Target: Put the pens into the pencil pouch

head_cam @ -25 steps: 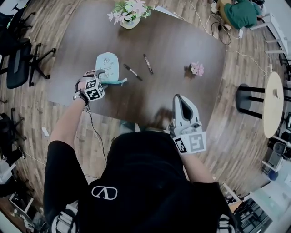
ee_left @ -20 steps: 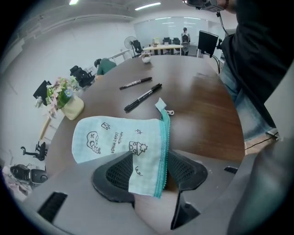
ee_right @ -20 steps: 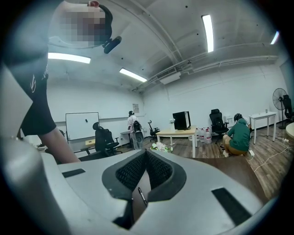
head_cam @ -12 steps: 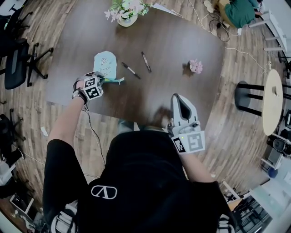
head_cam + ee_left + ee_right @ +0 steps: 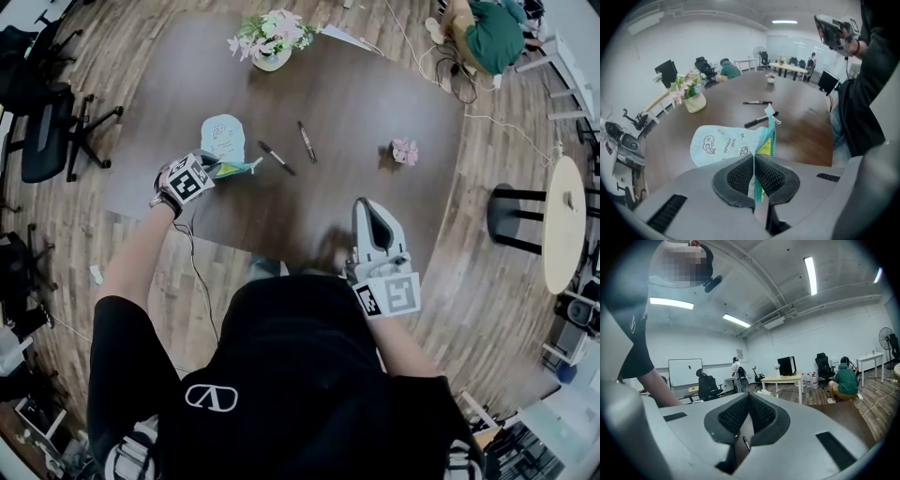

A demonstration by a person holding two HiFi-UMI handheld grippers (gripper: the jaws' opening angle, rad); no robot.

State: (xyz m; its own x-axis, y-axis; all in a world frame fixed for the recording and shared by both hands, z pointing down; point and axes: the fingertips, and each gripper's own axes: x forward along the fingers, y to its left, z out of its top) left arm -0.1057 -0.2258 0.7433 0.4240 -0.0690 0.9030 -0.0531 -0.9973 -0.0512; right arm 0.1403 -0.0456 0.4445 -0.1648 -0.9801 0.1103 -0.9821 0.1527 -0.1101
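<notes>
Pens (image 5: 276, 157), 2, lie between pouch (image 5: 222, 137) and pink flower (image 5: 406, 151); left tongs (image 5: 753, 164) clamp pouch edge, right tongs (image 5: 749, 401) together, empty

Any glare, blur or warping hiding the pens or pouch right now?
Head view: fisheye bends the table edges, yet the left pen and right pen read sharp, though small. Left gripper view: pouch crisp, soft sheen on the table, dark corners. Right gripper view: bright ceiling lights, no pens in frame.
</notes>
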